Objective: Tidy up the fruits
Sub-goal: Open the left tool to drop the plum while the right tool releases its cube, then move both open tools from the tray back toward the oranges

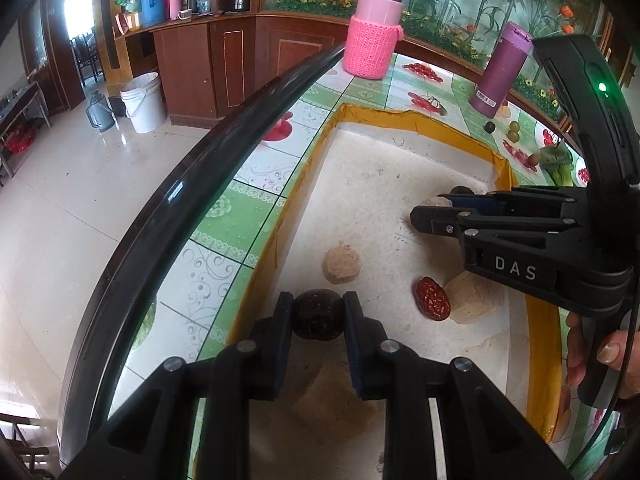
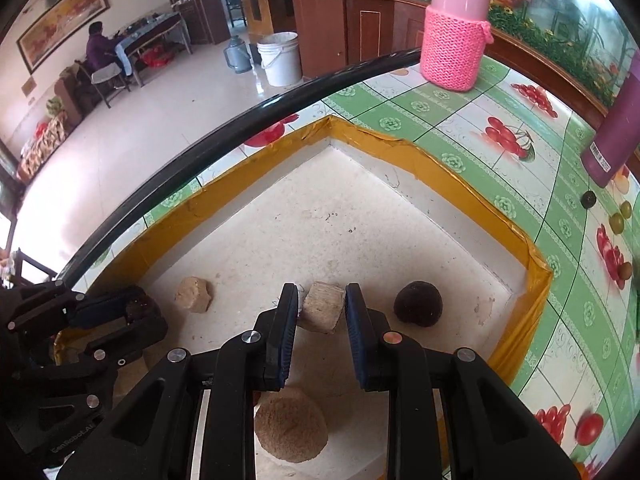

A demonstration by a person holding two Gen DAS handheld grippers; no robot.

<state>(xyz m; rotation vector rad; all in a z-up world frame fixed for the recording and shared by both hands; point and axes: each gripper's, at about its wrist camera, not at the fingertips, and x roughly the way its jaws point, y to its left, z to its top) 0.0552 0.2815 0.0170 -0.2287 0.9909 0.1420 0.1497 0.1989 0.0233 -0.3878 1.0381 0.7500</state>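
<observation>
In the left wrist view my left gripper [image 1: 318,312] is shut on a dark brown round fruit [image 1: 318,316] over the near-left part of a white tray with a yellow taped rim [image 1: 400,118]. In the right wrist view my right gripper [image 2: 322,310] is shut on a pale beige block [image 2: 322,314] above the tray floor [image 2: 320,216]. A second dark round fruit [image 2: 418,304] rests just right of it. The left gripper [image 2: 134,310] shows at the left edge with its dark fruit. The right gripper [image 1: 434,206] reaches in from the right. A red date [image 1: 432,299] lies on the tray.
Beige lumps [image 1: 342,262] [image 1: 472,298] [image 2: 290,426] lie in the tray. A pink knitted bottle [image 1: 372,40] and a purple bottle [image 1: 500,72] stand on the patterned tablecloth behind it. Small dark and green fruits [image 2: 588,199] [image 2: 622,216] lie right of the tray. The table's black edge [image 1: 200,168] runs along the left.
</observation>
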